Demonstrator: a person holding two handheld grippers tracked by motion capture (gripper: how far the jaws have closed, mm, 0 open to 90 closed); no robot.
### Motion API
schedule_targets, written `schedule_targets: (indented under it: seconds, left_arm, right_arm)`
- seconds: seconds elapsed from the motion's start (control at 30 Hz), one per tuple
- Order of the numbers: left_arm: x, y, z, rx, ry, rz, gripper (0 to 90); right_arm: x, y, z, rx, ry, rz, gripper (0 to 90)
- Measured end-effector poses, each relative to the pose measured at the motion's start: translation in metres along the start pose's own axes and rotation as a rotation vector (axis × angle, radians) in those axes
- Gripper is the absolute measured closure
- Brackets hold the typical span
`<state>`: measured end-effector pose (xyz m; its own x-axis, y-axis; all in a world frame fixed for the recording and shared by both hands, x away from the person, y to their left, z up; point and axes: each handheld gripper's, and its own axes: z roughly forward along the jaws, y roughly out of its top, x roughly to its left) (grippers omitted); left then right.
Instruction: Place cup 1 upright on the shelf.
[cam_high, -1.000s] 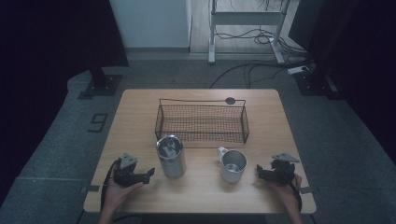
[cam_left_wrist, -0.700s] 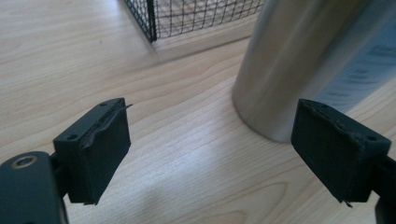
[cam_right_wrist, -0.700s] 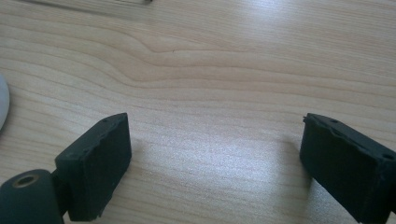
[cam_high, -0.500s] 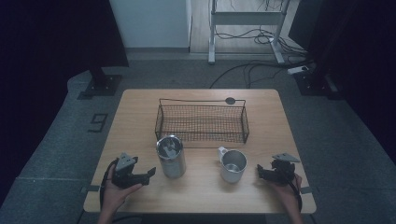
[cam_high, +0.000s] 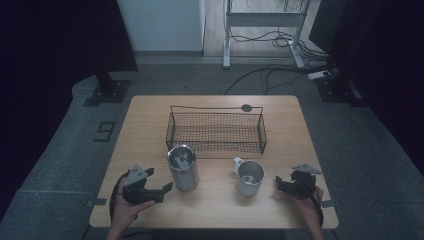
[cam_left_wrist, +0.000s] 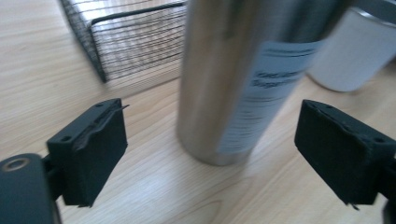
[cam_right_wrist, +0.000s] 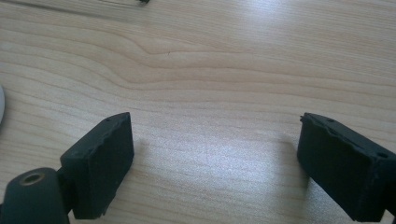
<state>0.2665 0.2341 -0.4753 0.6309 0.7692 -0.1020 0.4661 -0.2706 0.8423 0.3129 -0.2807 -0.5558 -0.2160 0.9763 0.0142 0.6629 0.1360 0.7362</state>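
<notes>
**Reach for the tumbler, grip not yet made**

Dim room, grey floor, cables at the far wall; wooden table (cam_high: 150, 145) in the middle, lit from above. On the far half of the table, a wire basket (cam_high: 215, 131), empty as far as can be told. Near of it, at left of centre, a steel tumbler (cam_high: 183, 167), upright, with a paper label on its side. To the right of that, a mug (cam_high: 248, 177), also upright, handle toward the far left, well apart from the tumbler.

Left gripper (cam_high: 161, 190) at the near-left corner, jaws spread wide and aimed at the tumbler. Seen along its own view, tumbler (cam_left_wrist: 243, 79) between and beyond the two pads (cam_left_wrist: 93, 151), neither pad touching metal. Basket corner (cam_left_wrist: 100, 65) behind at left, mug (cam_left_wrist: 355, 53) behind at right.

Right gripper (cam_high: 280, 184) just right of the mug, low at the table, jaws likewise apart, holding nothing; bare wood (cam_right_wrist: 210, 70) ahead of its pads (cam_right_wrist: 100, 161), with a pale sliver at the left edge, probably the mug.

Judged step: approach to the tumbler, likely for a lift into the basket. Next move calls for a short push forward until the pads flank the wall at mid-height, then a square, firm close; smooth round steel prone to slip or tip if caught low or off-centre. Afterwards, a lift high enough to clear the basket rim.
</notes>
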Motion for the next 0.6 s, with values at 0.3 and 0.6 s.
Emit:
schedule_targets:
  seconds: [0.3,0.6]
  left_arm:
    - [-0.009,0.004,0.002,0.003,-0.026,0.015,3.1]
    - [-0.012,0.006,0.006,-0.014,-0.036,0.011,1.2]
  right_arm:
    - [0.000,0.000,0.000,0.000,0.000,0.000,10.6]
    - [0.000,0.000,0.000,0.000,0.000,0.000,10.7]
